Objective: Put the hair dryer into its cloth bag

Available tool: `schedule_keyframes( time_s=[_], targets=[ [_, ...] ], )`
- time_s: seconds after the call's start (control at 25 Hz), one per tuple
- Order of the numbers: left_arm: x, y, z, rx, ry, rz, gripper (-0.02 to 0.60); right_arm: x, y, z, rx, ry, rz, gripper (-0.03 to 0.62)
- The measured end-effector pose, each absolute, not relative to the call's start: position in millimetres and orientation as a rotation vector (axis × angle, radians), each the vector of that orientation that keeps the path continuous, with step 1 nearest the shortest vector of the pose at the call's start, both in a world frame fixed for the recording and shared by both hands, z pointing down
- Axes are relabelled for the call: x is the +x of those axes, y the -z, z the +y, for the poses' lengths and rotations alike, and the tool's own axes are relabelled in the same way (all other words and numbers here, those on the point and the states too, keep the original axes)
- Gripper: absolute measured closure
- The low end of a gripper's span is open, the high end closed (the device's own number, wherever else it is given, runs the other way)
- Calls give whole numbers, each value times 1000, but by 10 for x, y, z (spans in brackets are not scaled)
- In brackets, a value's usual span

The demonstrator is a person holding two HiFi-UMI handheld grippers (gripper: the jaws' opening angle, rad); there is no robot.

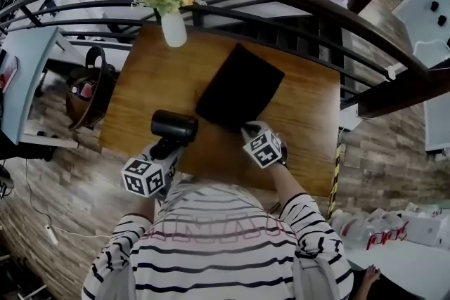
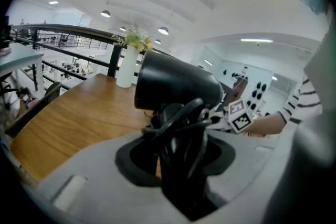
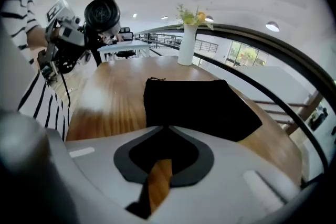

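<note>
Your black hair dryer [image 2: 176, 86] is held over the brown wooden table [image 1: 137, 81], its cord-wrapped handle clamped in the left gripper [image 2: 181, 131]. The right gripper [image 3: 168, 127] is closed on the near edge of the flat black cloth bag [image 3: 202, 105]. Lift one layer only, so the bag gapes. Only the right gripper view shows that pinch. The head view shows the dryer beside the bag, not yet in.

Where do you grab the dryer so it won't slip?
Grab the dryer by its handle, coming from the handle's end, as the left gripper holds it now. The head is fat and round, likely too wide for the jaws; the handle is slim, and the cord wound round it should add grip.
</note>
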State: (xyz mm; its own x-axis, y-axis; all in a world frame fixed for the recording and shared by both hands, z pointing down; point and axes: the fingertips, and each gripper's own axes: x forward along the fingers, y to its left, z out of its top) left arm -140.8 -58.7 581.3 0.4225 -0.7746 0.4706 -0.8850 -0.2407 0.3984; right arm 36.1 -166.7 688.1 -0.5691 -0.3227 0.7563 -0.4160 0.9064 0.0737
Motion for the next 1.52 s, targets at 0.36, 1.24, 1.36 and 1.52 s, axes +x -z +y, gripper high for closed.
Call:
schedule_keyframes(
  time_s=[0.36,1.24,1.36,1.52],
  targets=[
    [-1306,-5918,-633,2092,-266,-1297,420,410,-6855,-1628,595,-402,-2273,571],
    [-896,-6560,-647,2068,-481,-1040,420,396,-6564,-1632,742,-883,-2420,577],
    [-780,-6657,-689,2057,-506,-993,420,356,-6475,-1620,751,-906,-2449,577],
    [-652,-6774,-693,2036,-544,-947,420,311,-6331,-1584,760,-931,-2492,577]
  ],
)
